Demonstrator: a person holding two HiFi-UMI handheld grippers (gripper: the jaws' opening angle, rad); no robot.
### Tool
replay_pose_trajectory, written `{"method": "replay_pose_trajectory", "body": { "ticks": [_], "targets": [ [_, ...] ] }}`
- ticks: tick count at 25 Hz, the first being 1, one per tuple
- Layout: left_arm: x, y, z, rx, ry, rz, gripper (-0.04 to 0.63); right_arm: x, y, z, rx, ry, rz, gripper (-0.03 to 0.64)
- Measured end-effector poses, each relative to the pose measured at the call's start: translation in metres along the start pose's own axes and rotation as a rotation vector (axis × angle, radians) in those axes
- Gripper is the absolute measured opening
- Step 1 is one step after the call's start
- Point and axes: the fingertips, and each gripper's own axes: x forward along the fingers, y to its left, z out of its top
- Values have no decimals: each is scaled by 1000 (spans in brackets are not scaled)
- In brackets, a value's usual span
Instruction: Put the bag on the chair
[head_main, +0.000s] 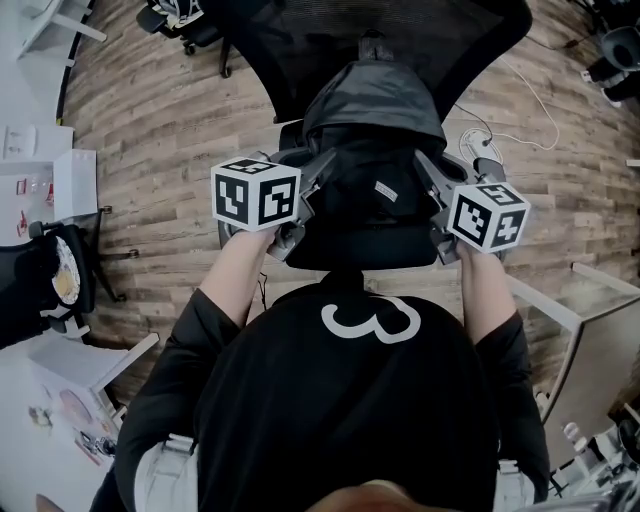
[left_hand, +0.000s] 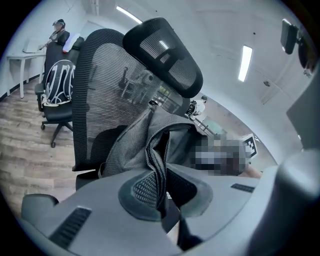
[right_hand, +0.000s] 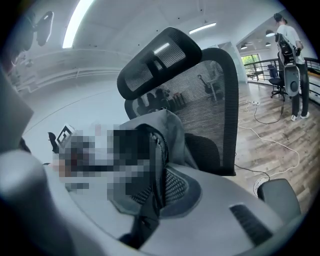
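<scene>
The dark grey fabric bag (head_main: 372, 120) hangs over the seat of the black mesh-backed office chair (head_main: 290, 50), just in front of its backrest; the left hand-held gripper (left_hand: 161, 200) and right hand-held gripper (right_hand: 155, 200) are each clamped narrow on a zippered edge of the bag, one on either side; whether the bag touches the seat cannot be told.

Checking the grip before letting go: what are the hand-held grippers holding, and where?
The grey bag: the left hand-held gripper and the right hand-held gripper are each shut on a zippered fabric edge, at opposite sides.
</scene>
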Motion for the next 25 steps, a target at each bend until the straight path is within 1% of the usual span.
{"method": "replay_pose_trajectory", "body": {
  "ticks": [10,14,19,22,25],
  "targets": [
    [19,29,-6,-34,11,14,26,28,-15,-12,38,29,-17,35],
    [28,36,-10,-25,13,29,28,34,-23,-16,44,41,-23,35],
    [33,46,-13,-9,8,32,28,43,-26,-20,46,52,-1,35],
    [36,48,-13,6,7,25,28,46,-31,-21,45,44,6,35],
    [41,52,-12,14,11,34,28,50,-35,-20,51,25,17,36]
  ]
}}
